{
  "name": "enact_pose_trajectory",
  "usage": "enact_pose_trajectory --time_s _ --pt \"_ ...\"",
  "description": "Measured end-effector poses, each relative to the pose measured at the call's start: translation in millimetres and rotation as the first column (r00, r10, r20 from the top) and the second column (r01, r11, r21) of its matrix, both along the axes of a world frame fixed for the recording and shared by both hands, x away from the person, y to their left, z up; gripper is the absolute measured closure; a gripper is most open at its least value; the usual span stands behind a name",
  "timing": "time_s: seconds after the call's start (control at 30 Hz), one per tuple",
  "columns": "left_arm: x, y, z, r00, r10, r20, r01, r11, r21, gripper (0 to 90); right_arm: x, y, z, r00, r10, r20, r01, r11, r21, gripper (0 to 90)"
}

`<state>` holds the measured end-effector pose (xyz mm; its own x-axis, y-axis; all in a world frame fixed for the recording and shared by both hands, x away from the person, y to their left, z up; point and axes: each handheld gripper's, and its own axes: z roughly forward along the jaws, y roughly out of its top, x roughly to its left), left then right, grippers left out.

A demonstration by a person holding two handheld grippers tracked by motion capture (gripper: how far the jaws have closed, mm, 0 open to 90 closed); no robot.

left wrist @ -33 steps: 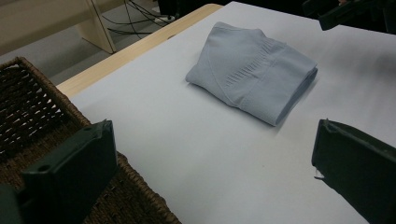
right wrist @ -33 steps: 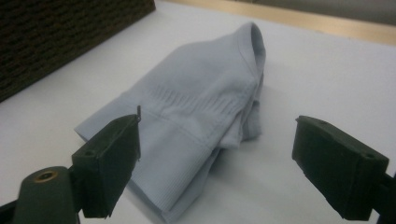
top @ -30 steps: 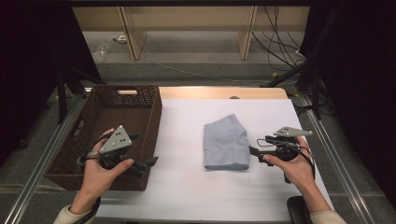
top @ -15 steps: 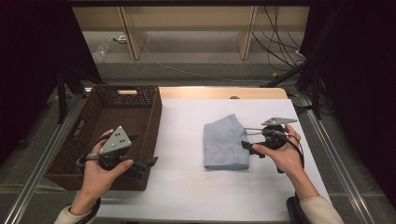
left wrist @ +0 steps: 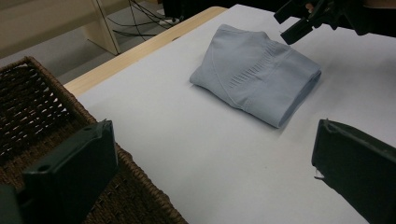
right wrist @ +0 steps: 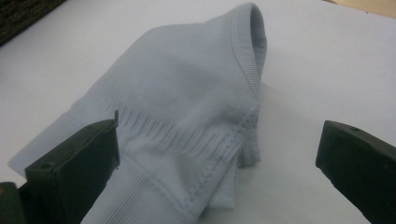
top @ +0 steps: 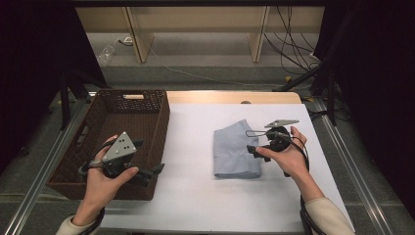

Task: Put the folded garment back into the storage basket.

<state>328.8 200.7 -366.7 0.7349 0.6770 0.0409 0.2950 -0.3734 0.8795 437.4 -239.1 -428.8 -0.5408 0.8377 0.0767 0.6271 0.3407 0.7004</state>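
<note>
A folded pale blue-grey garment [top: 235, 149] lies on the white table [top: 195, 196], right of centre. My right gripper [top: 252, 141] hovers at the garment's right edge, pointing left. Its jaws have just been opening and stand wide apart. In the right gripper view the ribbed edge of the garment [right wrist: 187, 93] lies between and below the jaws of my right gripper [right wrist: 219, 163], and no pad presses on it. My left gripper [top: 149, 159] stands open above the basket's near right corner with nothing in it. The left gripper view looks between the jaws of my left gripper [left wrist: 210, 172] toward the garment [left wrist: 254, 74] and the right gripper [left wrist: 299, 21].
A dark brown woven basket [top: 161, 122] stands on the table's left side, and its rim [left wrist: 32, 102] lies under my left gripper. A wooden strip [top: 230, 97] runs along the table's far edge. Cables lie on the floor [top: 293, 63] beyond.
My right gripper has moved left from the table's right side to the garment's right edge, and its jaws have spread wider. The left gripper and the garment have stayed put.
</note>
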Motion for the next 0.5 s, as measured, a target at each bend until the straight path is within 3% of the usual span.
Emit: enact_pose_trajectory --time_s 0.5 --pt "0.5 0.3 0.2 1.0000 0.000 0.000 0.000 1.0000 -0.002 0.0 26.1 18.5 -24.0 0.9935 -0.003 -0.114 0.001 0.9997 -0.024 1.9"
